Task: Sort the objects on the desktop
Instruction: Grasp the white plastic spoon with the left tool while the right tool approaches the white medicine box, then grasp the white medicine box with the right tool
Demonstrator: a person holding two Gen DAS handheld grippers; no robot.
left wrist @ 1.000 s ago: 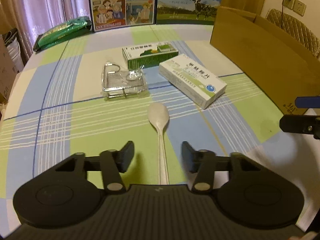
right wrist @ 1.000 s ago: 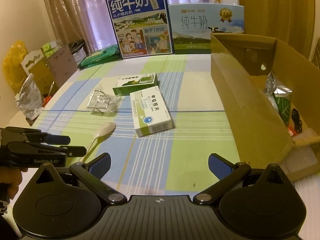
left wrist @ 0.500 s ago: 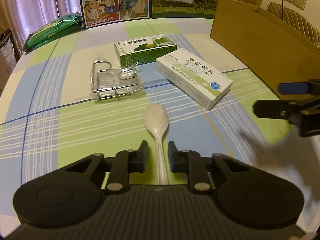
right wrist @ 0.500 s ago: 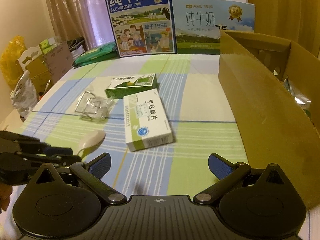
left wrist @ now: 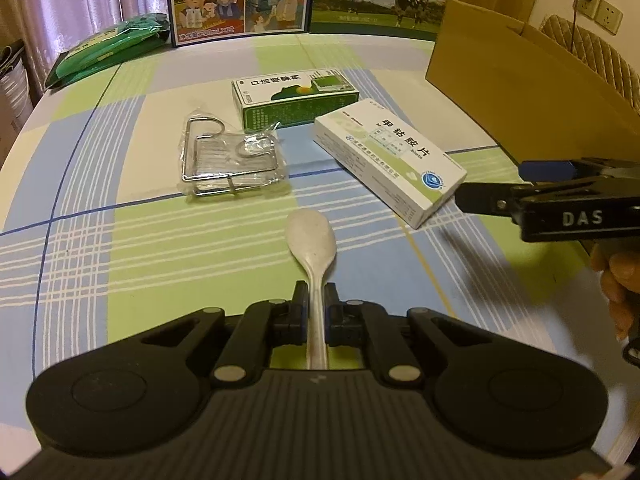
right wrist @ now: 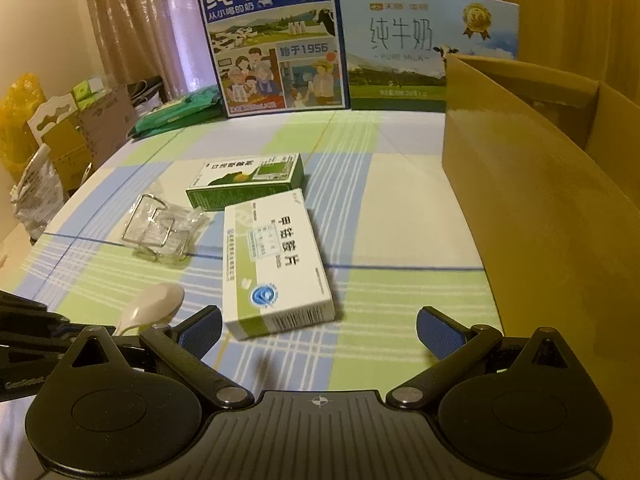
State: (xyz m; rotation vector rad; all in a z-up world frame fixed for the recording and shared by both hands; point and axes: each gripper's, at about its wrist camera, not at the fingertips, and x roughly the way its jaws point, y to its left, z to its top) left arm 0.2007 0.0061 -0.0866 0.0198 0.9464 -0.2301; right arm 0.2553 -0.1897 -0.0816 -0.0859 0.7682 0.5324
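A white plastic spoon [left wrist: 312, 240] lies on the checked tablecloth, bowl pointing away, and my left gripper [left wrist: 316, 312] is shut on its handle. The spoon's bowl [right wrist: 154, 304] also shows at the lower left of the right wrist view. A white medicine box [left wrist: 388, 160] [right wrist: 276, 264] lies just ahead of my right gripper [right wrist: 320, 326], which is open with nothing between its fingers. Behind it lie a green box [left wrist: 294, 98] [right wrist: 246, 180] and a bagged wire rack [left wrist: 230, 158] [right wrist: 164, 230].
A large open cardboard box [right wrist: 540, 200] [left wrist: 520, 76] fills the right side of the table. Two milk cartons [right wrist: 276, 40] stand at the far edge, with a green packet [left wrist: 108, 48] at the far left. A hand [left wrist: 618, 280] holds the right gripper.
My left gripper closed from wide open onto the spoon handle. My right gripper moved forward and left toward the white medicine box, staying open.
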